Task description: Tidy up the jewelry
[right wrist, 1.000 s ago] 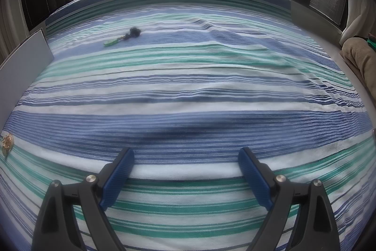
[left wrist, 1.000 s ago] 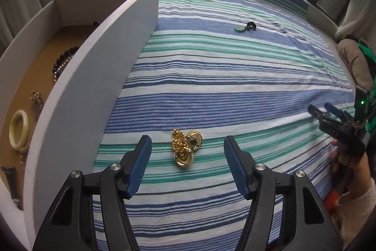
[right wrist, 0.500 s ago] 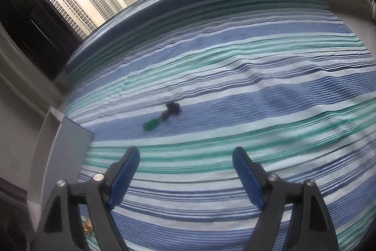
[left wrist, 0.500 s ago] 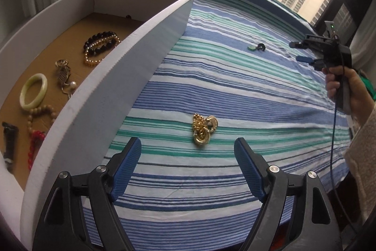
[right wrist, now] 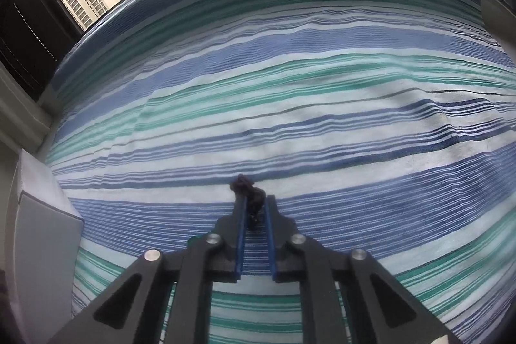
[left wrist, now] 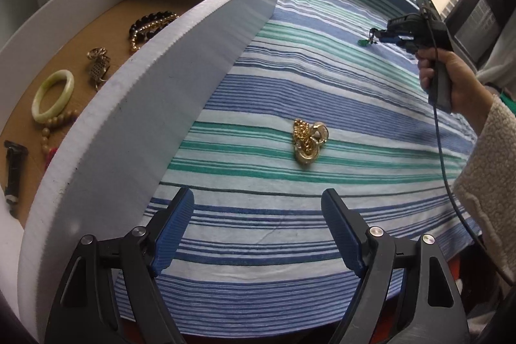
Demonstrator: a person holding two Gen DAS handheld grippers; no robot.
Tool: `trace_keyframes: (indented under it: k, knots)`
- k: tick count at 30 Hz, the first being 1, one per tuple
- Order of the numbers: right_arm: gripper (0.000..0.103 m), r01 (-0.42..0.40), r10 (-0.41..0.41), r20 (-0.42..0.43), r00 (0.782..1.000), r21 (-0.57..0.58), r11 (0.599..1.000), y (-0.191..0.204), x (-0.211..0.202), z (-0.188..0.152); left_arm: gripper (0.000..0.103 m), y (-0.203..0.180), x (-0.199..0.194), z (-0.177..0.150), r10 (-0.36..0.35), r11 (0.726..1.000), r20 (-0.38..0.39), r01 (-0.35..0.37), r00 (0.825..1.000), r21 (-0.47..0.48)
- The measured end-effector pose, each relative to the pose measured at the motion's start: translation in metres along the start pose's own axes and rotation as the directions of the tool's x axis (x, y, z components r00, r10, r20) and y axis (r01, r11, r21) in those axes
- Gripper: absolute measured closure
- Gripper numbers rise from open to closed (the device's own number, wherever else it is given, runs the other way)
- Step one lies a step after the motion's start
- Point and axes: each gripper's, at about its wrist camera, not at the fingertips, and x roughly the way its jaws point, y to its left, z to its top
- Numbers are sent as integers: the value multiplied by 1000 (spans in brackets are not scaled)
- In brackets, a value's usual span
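Note:
A gold chain with rings (left wrist: pixel 307 140) lies on the striped cloth ahead of my open, empty left gripper (left wrist: pixel 258 228). A white box (left wrist: pixel 180 60) at the left holds a pale green bangle (left wrist: pixel 53 100), a dark bead bracelet (left wrist: pixel 146 23), a gold pendant (left wrist: pixel 98 66) and other pieces. My right gripper (right wrist: pixel 254 203) is shut on the black cord (right wrist: pixel 248 192) of a green pendant. In the left wrist view the right gripper (left wrist: pixel 379 36) is at the far right, with the green pendant (left wrist: pixel 364 43) hanging from it just above the cloth.
The striped cloth (right wrist: pixel 290 124) covers the whole table. The box corner (right wrist: pixel 42 231) shows at the left of the right wrist view. A window with tower blocks lies beyond the far edge. A person's hand and sleeve (left wrist: pixel 483 157) are at the right.
My right gripper moved to the black-corded green pendant and shut on its cord. My left gripper drew back and up from the gold chain and stayed open.

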Motion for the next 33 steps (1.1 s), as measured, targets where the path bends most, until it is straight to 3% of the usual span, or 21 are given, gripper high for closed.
trace_keyframes:
  k: [9, 13, 15, 18, 19, 22, 27, 33]
  knots:
    - [92, -162, 186, 125, 975, -175, 971, 5, -134, -42, 20, -25, 20, 15, -48, 995, 10, 47, 999, 88]
    - [92, -203, 243, 157, 957, -235, 951, 11, -180, -75, 22, -49, 46, 26, 3, 988, 3, -4, 1000, 154]
    - [93, -227, 271, 160, 949, -248, 942, 12, -193, -89, 32, -58, 61, 29, 49, 983, -3, -48, 999, 177]
    - [92, -247, 294, 154, 943, -264, 932, 16, -204, -112, 75, -72, 69, 28, 102, 967, 23, -105, 994, 231]
    - [93, -251, 297, 150, 943, -266, 931, 15, -207, -118, 77, -73, 67, 28, 98, 968, 25, -101, 995, 228]
    - [93, -258, 301, 131, 945, -270, 928, 14, -211, -133, 95, -67, 51, 33, 20, 986, 14, -22, 1000, 166]
    - [93, -266, 310, 107, 945, -303, 915, 30, -211, -143, 95, -56, 1, 39, -93, 992, 68, 87, 993, 91]
    - [93, -317, 368, 100, 924, -336, 887, 59, -221, -136, 95, -24, -85, 48, -210, 977, 161, 212, 964, 1]
